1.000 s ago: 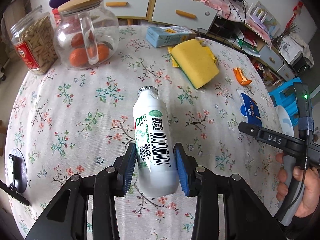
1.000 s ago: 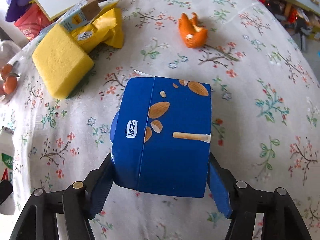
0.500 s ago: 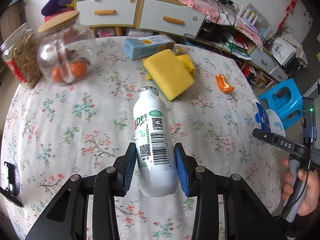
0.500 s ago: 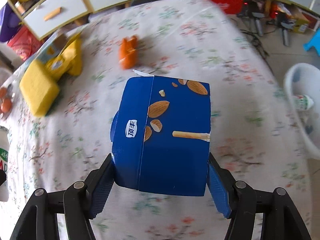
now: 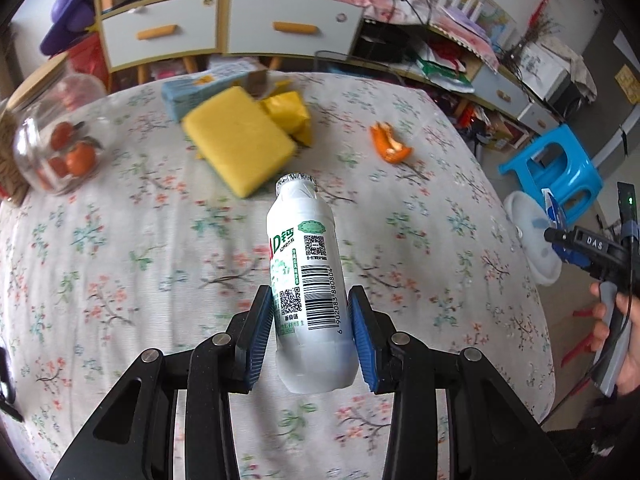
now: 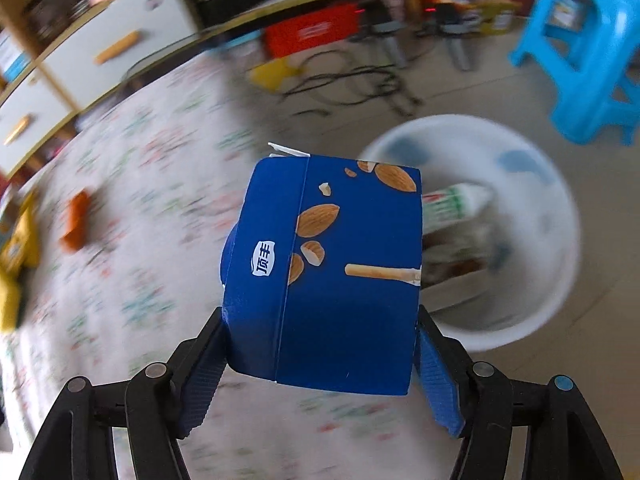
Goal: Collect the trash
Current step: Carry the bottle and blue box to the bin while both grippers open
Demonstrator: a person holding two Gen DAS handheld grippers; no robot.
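A round table [image 5: 120,248] under a cloth printed with small flowers fills most of the left view. Behind it stands a wooden cabinet [image 5: 224,28] with pale drawers and orange handles, and a blue plastic stool [image 6: 588,40] sits on the tiled floor. On the cloth lie a thick yellow sponge [image 5: 236,144], a curled orange peel [image 5: 390,146] and a clear glass jar [image 5: 56,140] holding what look like oranges.

The left gripper [image 5: 312,332] pinches a smooth white plastic bottle [image 5: 308,272] above the table. The right gripper [image 6: 320,364] clamps a glossy blue carton [image 6: 332,272] printed with almonds, at the table's edge, over a round white bin [image 6: 552,184] on the floor. The bin's contents are blurred; one seems to be another white bottle.
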